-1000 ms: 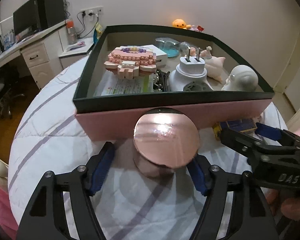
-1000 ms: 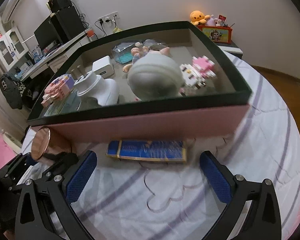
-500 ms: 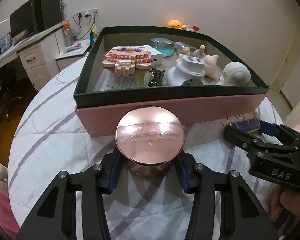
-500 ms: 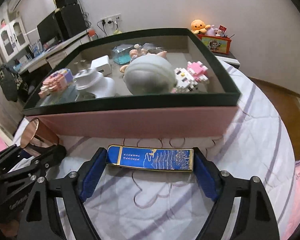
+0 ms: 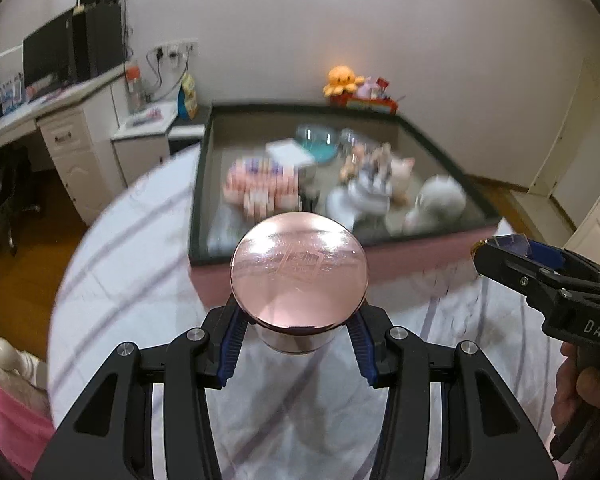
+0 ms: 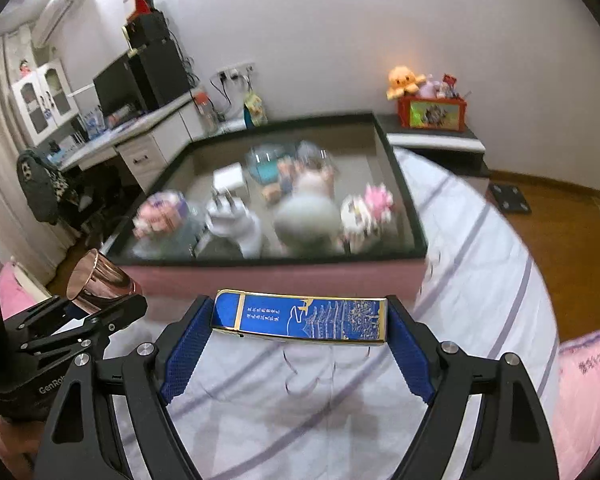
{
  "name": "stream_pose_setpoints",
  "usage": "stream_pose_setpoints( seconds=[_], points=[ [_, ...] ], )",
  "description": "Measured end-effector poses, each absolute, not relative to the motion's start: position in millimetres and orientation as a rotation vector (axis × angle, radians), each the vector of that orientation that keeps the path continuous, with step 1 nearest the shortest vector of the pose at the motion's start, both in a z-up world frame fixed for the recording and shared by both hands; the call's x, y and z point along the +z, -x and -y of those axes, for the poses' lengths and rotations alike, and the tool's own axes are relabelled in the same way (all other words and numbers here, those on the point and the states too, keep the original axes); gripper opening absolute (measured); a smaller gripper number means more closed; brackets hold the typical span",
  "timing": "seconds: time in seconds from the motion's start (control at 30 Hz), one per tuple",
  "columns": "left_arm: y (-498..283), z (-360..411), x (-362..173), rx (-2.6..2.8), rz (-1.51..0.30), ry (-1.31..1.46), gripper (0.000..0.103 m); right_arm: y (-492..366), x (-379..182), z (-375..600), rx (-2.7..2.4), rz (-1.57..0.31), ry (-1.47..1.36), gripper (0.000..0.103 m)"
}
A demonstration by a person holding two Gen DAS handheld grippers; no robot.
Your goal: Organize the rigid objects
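Left view: my left gripper (image 5: 296,338) clamps the rose-gold tin (image 5: 299,270) by its sides, lid level, just short of the tray (image 5: 404,258). Right view: my right gripper (image 6: 298,344) pinches the blue case (image 6: 300,317) endwise, clear of the bedsheet (image 6: 480,264), ready for boxing

Round rose-gold tin (image 5: 299,268), shiny flat lid w/ faint embossed mark, upright, clamped at both sides, lifted off the bedsheet, in front of the pink box (image 5: 420,256) w/ dark rim. Flat blue case (image 6: 300,317), gold-edged, white building print, lies crosswise, ends pinched, box at its 12 o'clock, tin at 9.
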State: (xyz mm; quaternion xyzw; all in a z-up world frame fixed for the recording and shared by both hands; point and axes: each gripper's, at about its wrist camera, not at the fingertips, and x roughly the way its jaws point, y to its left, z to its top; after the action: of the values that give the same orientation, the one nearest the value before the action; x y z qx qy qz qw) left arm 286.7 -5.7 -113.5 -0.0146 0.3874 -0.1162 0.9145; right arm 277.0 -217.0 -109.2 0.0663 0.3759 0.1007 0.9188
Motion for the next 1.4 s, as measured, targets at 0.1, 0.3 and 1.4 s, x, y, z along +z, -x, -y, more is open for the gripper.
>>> stream_pose_setpoints(
  seconds=[0.1,0.3,1.4],
  points=[
    [-298,3,-93,-0.241,-0.75,0.029,0.048,-287,-93,220,0.206,-0.733,-0.126,0.084],
    [-332,2,-60,-0.23,-0.678,0.037,0.048,-323,-65,225,0.211,-0.681,-0.115,0.084],
    [-391,18,-56,-0.114,-0.652,-0.028,0.102,-402,-95,217,0.178,-0.78,-0.137,0.103]
  ],
)
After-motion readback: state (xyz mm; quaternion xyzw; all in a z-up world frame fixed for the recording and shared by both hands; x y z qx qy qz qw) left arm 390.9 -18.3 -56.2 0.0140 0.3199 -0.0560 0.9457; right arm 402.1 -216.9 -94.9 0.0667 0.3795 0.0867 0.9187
